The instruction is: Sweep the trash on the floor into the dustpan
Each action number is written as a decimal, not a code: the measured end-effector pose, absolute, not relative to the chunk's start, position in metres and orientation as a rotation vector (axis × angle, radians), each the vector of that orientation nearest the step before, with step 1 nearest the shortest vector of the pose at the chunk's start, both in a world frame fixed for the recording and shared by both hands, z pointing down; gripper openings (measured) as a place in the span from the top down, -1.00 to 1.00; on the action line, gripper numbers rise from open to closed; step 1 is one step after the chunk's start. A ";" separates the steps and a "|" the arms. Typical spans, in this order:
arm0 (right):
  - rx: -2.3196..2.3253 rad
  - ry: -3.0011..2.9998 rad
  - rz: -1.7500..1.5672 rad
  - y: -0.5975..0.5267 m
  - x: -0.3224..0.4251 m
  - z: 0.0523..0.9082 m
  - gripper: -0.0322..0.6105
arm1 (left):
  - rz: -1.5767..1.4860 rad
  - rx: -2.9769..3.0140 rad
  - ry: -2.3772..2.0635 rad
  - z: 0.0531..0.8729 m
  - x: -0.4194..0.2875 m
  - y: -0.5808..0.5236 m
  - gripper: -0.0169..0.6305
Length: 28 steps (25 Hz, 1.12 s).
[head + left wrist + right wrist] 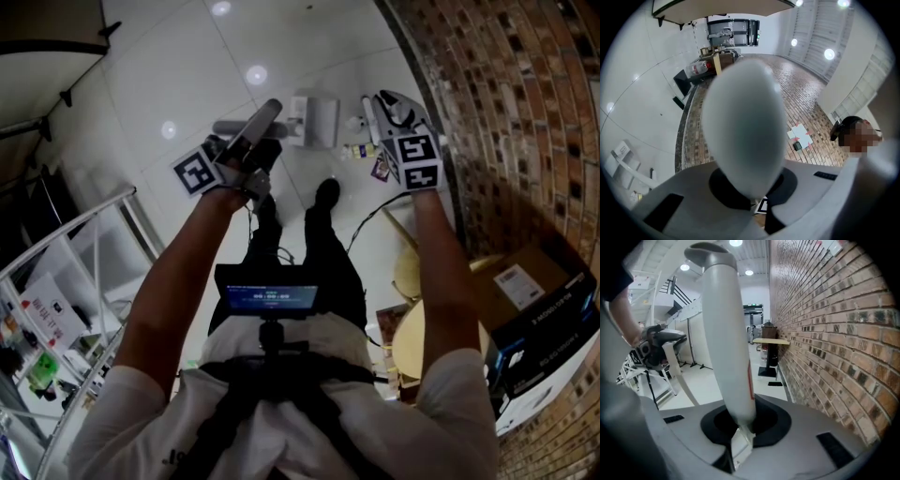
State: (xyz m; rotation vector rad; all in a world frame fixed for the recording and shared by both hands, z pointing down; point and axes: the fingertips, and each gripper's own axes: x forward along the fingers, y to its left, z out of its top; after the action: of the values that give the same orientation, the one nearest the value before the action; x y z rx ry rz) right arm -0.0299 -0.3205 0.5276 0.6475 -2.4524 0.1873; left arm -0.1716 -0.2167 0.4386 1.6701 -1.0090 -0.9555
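Note:
My left gripper (246,155) is shut on the grey handle (261,127) of a long-handled dustpan. Its pan (317,120) rests on the white floor ahead of my feet. In the left gripper view the handle's rounded end (743,131) fills the middle, clamped by the left gripper (757,200). My right gripper (398,127) is shut on a white broom handle (729,348); that gripper (739,439) clamps it low down. Small bits of trash (362,150) and a dark packet (380,170) lie on the floor between the pan and the right gripper.
A brick wall (525,112) curves along the right. Cardboard boxes (539,309) and round wooden stools (417,342) stand at the lower right. A white metal rack (70,281) stands at the left. A cable (370,220) trails on the floor by my shoes (327,193).

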 end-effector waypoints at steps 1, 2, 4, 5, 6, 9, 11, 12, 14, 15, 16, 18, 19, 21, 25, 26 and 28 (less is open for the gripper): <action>0.631 -2.470 0.196 -0.317 -0.035 0.524 0.79 | -0.955 1.669 -1.006 0.439 -0.172 -0.216 0.95; 0.613 -2.484 0.205 -0.313 -0.039 0.522 0.79 | -0.954 1.669 -1.004 0.440 -0.172 -0.215 0.95; 0.582 -2.516 0.239 -0.305 -0.048 0.516 0.79 | -0.953 1.667 -1.001 0.441 -0.173 -0.212 0.95; 0.579 -2.537 0.267 -0.302 -0.053 0.512 0.79 | -0.952 1.667 -1.000 0.442 -0.173 -0.210 0.95; 0.586 -2.558 0.302 -0.300 -0.056 0.508 0.79 | -0.952 1.666 -1.000 0.442 -0.173 -0.209 0.95; 0.630 -2.604 0.387 -0.305 -0.056 0.498 0.79 | -0.963 1.650 -1.017 0.447 -0.176 -0.212 0.95; 0.654 -2.621 0.392 -0.300 -0.058 0.488 0.79 | -0.989 1.640 -1.036 0.445 -0.186 -0.204 0.95; 0.663 -2.625 0.380 -0.293 -0.061 0.482 0.79 | -1.005 1.639 -1.044 0.442 -0.195 -0.198 0.95; 0.681 -2.626 0.339 -0.281 -0.065 0.468 0.79 | -1.031 1.642 -1.053 0.435 -0.212 -0.184 0.95; 0.689 -2.624 0.314 -0.277 -0.065 0.463 0.79 | -1.038 1.645 -1.056 0.433 -0.218 -0.179 0.95; 0.698 -2.619 0.287 -0.273 -0.064 0.458 0.79 | -1.039 1.650 -1.058 0.431 -0.223 -0.175 0.95; 0.724 -2.599 0.236 -0.266 -0.057 0.449 0.79 | -1.036 1.672 -1.059 0.426 -0.229 -0.166 0.95; 0.739 -2.587 0.215 -0.262 -0.052 0.446 0.79 | -1.038 1.683 -1.054 0.422 -0.231 -0.162 0.95; 0.780 -2.560 0.197 -0.252 -0.039 0.442 0.79 | -1.046 1.695 -1.038 0.416 -0.235 -0.154 0.95; 0.892 -2.467 0.198 -0.225 -0.004 0.453 0.79 | -1.034 1.715 -1.003 0.413 -0.240 -0.137 0.95; 0.915 -2.437 0.195 -0.216 0.005 0.458 0.79 | -1.024 1.723 -0.992 0.412 -0.240 -0.132 0.95; 0.966 -2.380 0.192 -0.199 0.022 0.467 0.79 | -0.995 1.741 -0.963 0.412 -0.237 -0.125 0.95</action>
State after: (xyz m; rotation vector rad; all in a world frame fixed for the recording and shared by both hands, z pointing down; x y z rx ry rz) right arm 0.0225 -0.1993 0.4675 0.9664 -2.3801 0.1923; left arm -0.2372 -0.1248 0.4122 1.7414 -0.9630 -0.9948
